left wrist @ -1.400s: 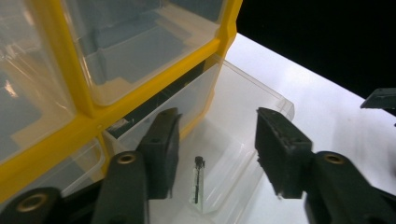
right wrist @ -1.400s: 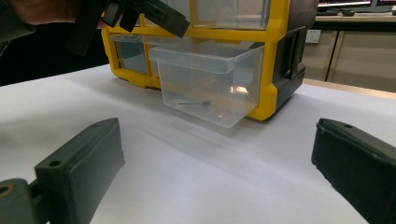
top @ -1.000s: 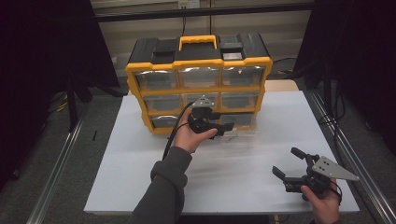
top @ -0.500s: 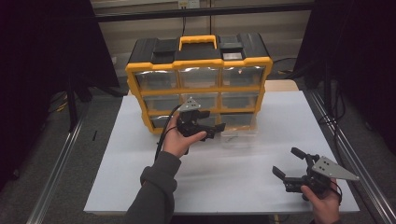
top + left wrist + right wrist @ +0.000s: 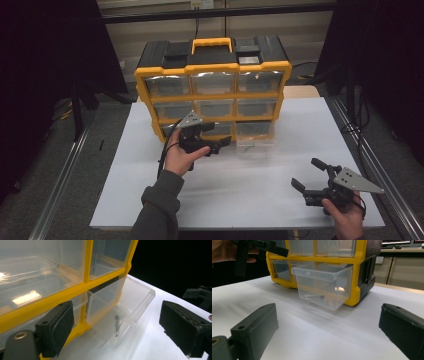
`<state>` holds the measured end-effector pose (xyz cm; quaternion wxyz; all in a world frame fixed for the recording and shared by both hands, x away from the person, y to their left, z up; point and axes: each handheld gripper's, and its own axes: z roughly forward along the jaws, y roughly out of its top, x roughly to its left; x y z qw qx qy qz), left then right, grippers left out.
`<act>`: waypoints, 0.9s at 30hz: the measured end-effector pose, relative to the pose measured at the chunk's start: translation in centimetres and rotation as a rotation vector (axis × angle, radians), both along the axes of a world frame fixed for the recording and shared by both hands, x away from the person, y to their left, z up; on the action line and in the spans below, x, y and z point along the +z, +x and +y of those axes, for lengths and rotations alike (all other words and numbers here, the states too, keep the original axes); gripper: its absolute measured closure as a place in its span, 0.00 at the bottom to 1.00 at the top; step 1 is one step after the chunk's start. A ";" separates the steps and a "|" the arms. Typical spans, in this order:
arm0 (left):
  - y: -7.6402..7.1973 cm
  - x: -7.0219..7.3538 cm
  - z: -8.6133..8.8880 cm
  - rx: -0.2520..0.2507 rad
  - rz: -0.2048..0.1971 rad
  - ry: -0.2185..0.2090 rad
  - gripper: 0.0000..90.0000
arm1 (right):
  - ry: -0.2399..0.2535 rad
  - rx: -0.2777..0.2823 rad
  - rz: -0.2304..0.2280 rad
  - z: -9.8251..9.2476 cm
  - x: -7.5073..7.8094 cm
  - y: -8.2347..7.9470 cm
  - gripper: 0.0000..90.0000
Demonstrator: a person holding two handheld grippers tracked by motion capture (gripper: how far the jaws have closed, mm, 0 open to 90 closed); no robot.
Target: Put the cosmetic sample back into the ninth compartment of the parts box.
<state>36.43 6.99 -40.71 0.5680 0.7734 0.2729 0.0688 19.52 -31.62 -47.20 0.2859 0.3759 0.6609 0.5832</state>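
One drawer [image 5: 255, 136] is being left pulled out, just right of the left gripper [image 5: 220, 146] — nearer, jaws just opened, empty; the right gripper [image 5: 306, 175] is being held open, well apart.

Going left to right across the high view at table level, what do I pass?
Left gripper with open jaws → pulled-out clear drawer at the organizer's bottom right → right gripper, open, near the white table's right front corner.
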 end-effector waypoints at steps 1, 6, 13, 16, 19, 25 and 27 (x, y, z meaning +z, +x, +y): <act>-0.1 -0.1 0.2 0.005 0.001 -0.004 0.13 | 0.000 0.000 0.000 0.0 0.0 0.0 0.02; -0.3 -0.7 1.0 0.009 -0.014 0.012 0.11 | 0.000 0.002 0.001 0.0 0.0 0.0 0.02; -0.8 -1.5 2.3 0.025 -0.016 0.001 0.09 | -0.002 0.001 0.002 0.0 0.0 0.0 0.02; -1.1 -1.8 3.0 0.057 -0.024 0.009 0.09 | -0.001 0.001 0.003 0.1 0.0 0.0 0.02; -1.3 -2.2 3.6 0.045 -0.019 -0.011 0.08 | -0.005 0.004 0.002 0.1 0.0 0.0 0.02; -2.0 -2.6 5.1 0.073 -0.030 -0.009 0.08 | -0.005 0.008 0.004 0.1 -0.1 0.0 0.02; -2.1 -2.9 5.7 0.061 -0.033 -0.018 0.08 | -0.006 0.006 0.004 0.1 0.0 0.0 0.02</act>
